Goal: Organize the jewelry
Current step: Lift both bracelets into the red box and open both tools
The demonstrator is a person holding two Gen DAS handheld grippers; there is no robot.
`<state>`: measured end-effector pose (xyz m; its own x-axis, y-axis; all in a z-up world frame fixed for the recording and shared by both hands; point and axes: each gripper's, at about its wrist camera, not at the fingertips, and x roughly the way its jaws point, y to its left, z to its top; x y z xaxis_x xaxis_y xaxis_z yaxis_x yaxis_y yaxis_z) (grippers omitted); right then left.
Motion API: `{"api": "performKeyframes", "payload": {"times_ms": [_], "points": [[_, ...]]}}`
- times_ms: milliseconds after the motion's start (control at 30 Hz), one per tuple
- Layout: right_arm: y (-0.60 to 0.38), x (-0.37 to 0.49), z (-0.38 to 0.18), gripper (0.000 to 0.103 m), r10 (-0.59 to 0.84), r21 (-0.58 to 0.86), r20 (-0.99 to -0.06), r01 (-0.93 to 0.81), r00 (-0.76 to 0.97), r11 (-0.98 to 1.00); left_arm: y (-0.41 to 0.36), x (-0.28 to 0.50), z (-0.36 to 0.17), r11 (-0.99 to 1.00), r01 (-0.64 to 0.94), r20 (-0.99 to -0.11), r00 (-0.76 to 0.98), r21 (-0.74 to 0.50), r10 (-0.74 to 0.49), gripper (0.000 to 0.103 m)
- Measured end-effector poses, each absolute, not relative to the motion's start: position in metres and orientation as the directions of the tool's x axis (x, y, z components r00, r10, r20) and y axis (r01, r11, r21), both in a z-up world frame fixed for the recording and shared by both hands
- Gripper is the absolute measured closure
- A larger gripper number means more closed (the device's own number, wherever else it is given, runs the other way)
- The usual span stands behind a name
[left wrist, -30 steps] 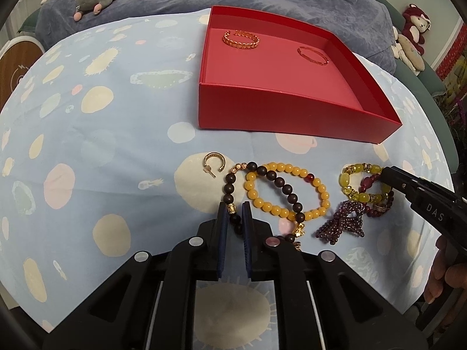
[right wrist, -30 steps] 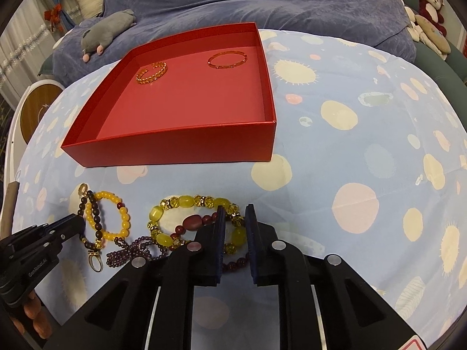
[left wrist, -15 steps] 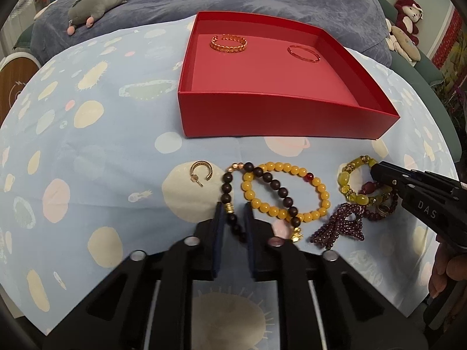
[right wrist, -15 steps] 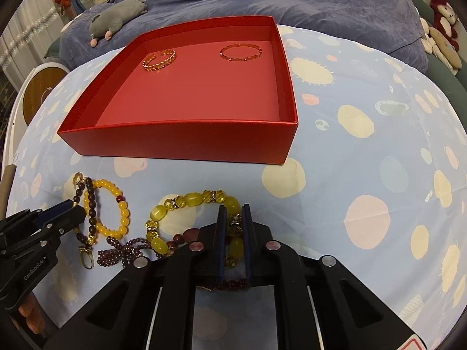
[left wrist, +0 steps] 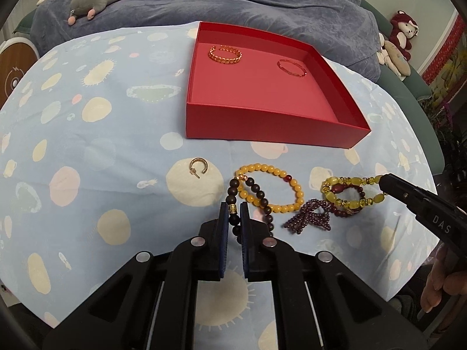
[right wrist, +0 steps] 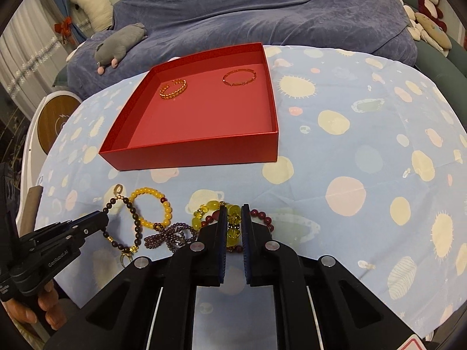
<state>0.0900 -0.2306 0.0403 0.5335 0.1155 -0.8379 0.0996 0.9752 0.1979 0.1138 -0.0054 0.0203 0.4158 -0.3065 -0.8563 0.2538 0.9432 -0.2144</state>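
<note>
Blue cloth printed with pale planets and suns covers the counter (left wrist: 87,134), with a bed under a purple blanket behind it. At twelve o'clock in both wrist views sits the red box (left wrist: 271,128), already holding a gold chain bracelet (left wrist: 225,54) and a thin red bangle (left wrist: 291,67). So two pieces look put away, and by my reading most of the work remains: a gold earring (left wrist: 199,166), a yellow bead bracelet (left wrist: 271,188), a dark bead bracelet (left wrist: 256,198), a purple bead strand (left wrist: 309,220) and a chunky yellow-green bracelet (left wrist: 350,191) lie on the cloth in front of the box.

Left gripper (left wrist: 234,215): its jaws stand narrow with the dark bead bracelet's near beads between them, seemingly pinched, the loop running up to twelve o'clock and crossing the yellow bead bracelet. Right gripper (right wrist: 235,218): its jaws are likewise narrow and closed on the big yellow beads of the chunky yellow-green bracelet, with dark red beads spilling out at three o'clock. Both pieces seem to rest on the cloth, just short of the box's near wall.
</note>
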Motion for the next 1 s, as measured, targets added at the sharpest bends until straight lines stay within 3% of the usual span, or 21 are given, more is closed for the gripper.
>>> {"api": "performKeyframes", "payload": {"times_ms": [500, 733, 1000], "points": [[-0.234, 0.096, 0.11, 0.094, 0.122, 0.18, -0.793, 0.038, 0.597, 0.983, -0.017, 0.123, 0.094, 0.9, 0.348, -0.804, 0.436, -0.263, -0.404, 0.095], [-0.226, 0.149, 0.135, 0.094, 0.134, 0.159, -0.764, -0.016, 0.631, 0.987, -0.037, 0.167, 0.126, 0.871, 0.41, -0.768, 0.453, -0.272, -0.453, 0.095], [-0.217, 0.225, 0.128, 0.094, 0.181, 0.21, -0.761, -0.028, 0.623, 0.977, -0.05, 0.241, 0.123, 0.825, 0.396, -0.724, 0.413, -0.403, -0.552, 0.095]]}}
